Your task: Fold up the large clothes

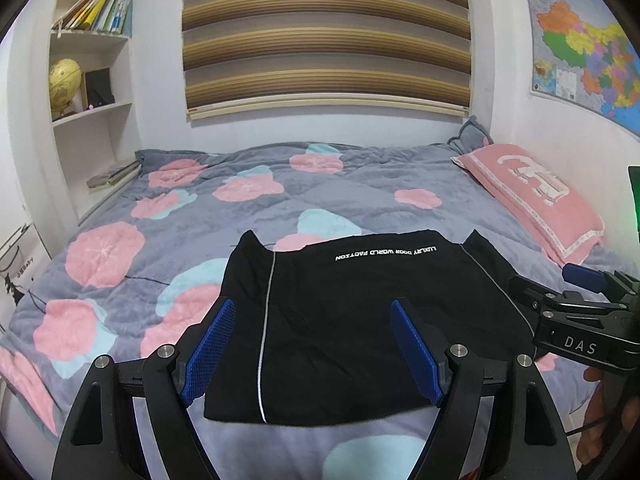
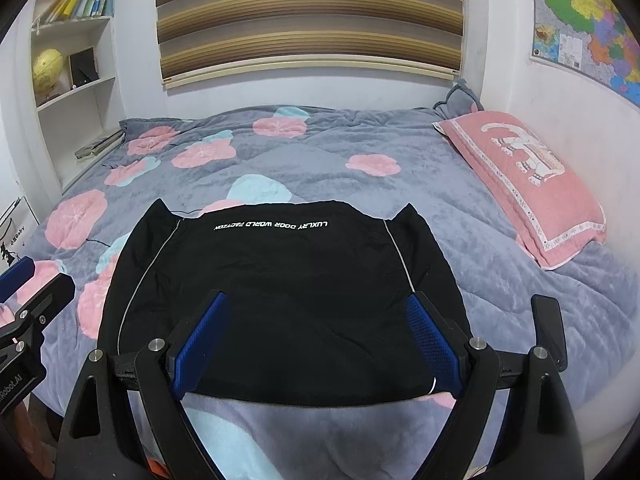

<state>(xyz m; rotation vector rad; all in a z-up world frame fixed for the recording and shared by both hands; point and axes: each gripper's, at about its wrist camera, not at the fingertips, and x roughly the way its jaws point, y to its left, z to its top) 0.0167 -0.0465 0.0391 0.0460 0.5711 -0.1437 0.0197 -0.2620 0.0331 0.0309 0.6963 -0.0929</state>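
Left wrist view: black garment (image 1: 352,320), folded into a rectangle, white lettering at the far edge, laid flat on a grey quilt (image 1: 360,184) printed with pink and blue flowers. Left gripper (image 1: 312,344) and right gripper (image 2: 316,340) are held spread wide above its near edge, nothing grasped. Pink pillow (image 1: 536,200) at right; bookshelf (image 1: 92,80), striped blind (image 1: 324,36), wall map (image 1: 584,48) beyond.

The black garment (image 1: 340,320) hides the quilt (image 1: 120,248) beneath it. The wall map (image 1: 584,52) is cut off at the right edge, its labels too small to read. Book spines (image 1: 96,8) on the shelf above the globe (image 1: 64,80) are illegible.
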